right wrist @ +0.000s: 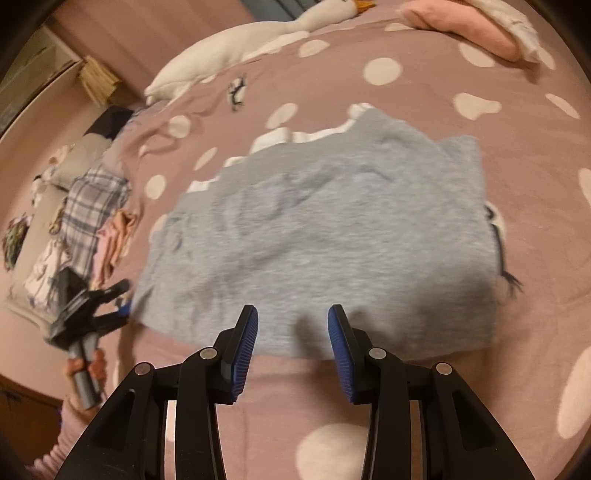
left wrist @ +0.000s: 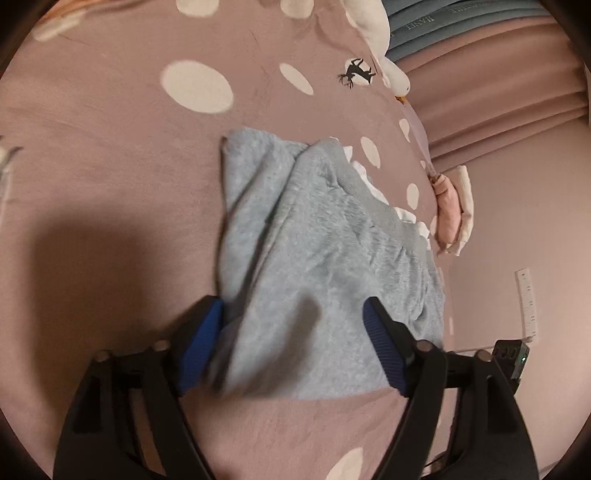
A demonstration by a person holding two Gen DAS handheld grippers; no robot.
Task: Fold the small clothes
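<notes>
Left wrist view has the grey fleecy garment [left wrist: 325, 266] lying flat on the dusty-pink polka-dot bed cover [left wrist: 110, 184], long axis running away from me. My left gripper [left wrist: 293, 317] straddles its near corner, fingers spread wide, not pinching. Right gripper [right wrist: 293, 321] hovers at the near hem, fingers parted, nothing held. Both look about equally near, so I'd guess the hem gets pinched next.

Spotted mauve bed [right wrist: 424, 387]: grey garment [right wrist: 325, 236], goose plush [right wrist: 229, 55], pink clothes [right wrist: 469, 27].
</notes>
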